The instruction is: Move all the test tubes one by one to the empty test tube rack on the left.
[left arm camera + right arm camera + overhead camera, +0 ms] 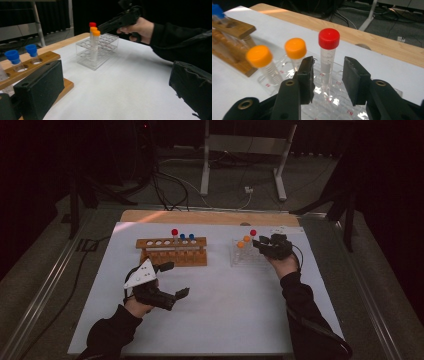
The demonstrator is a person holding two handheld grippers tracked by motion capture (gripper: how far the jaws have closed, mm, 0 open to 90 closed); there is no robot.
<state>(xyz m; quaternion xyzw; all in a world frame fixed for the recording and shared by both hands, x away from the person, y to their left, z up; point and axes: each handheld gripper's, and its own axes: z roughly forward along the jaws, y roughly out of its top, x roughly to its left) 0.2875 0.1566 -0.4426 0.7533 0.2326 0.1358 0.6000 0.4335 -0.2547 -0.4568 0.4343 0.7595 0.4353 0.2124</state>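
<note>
A clear plastic rack at the right holds a red-capped tube and two orange-capped tubes. My right gripper reaches over this rack. In the right gripper view the red-capped tube stands between the right gripper jaws, with a gap on each side. The orange-capped tubes stand to its left. My left gripper hovers open over the white mat in front of a wooden rack, which holds one red-capped tube and two blue-capped tubes.
A white mat covers the wooden table. The left gripper view shows the blue-capped tubes, the clear rack and the other hand with its gripper. Beyond the table are metal desk legs and cables.
</note>
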